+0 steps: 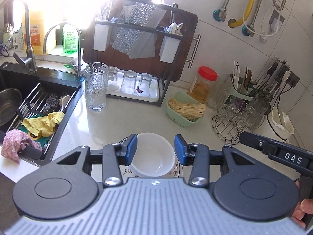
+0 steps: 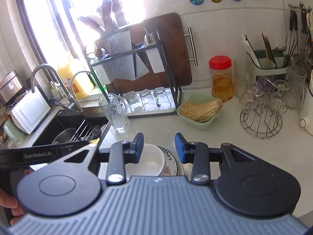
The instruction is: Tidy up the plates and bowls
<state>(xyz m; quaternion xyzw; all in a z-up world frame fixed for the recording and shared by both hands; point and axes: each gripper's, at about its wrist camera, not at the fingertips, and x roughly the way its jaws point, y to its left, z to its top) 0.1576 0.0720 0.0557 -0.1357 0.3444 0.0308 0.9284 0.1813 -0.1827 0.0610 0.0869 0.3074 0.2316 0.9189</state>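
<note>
White bowl (image 1: 154, 154) sits on a patterned plate (image 1: 177, 169) on the tabletop (image 1: 121, 117), below both grippers, left gripper (image 1: 155, 148) and right gripper (image 2: 158, 147), each released, holding nothing.

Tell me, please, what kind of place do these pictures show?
Most likely a home kitchen. A dark sink with a faucet is set into the pale countertop, a rack holds upturned glasses and a cutting board, and a white bowl sits on a patterned plate.
</note>
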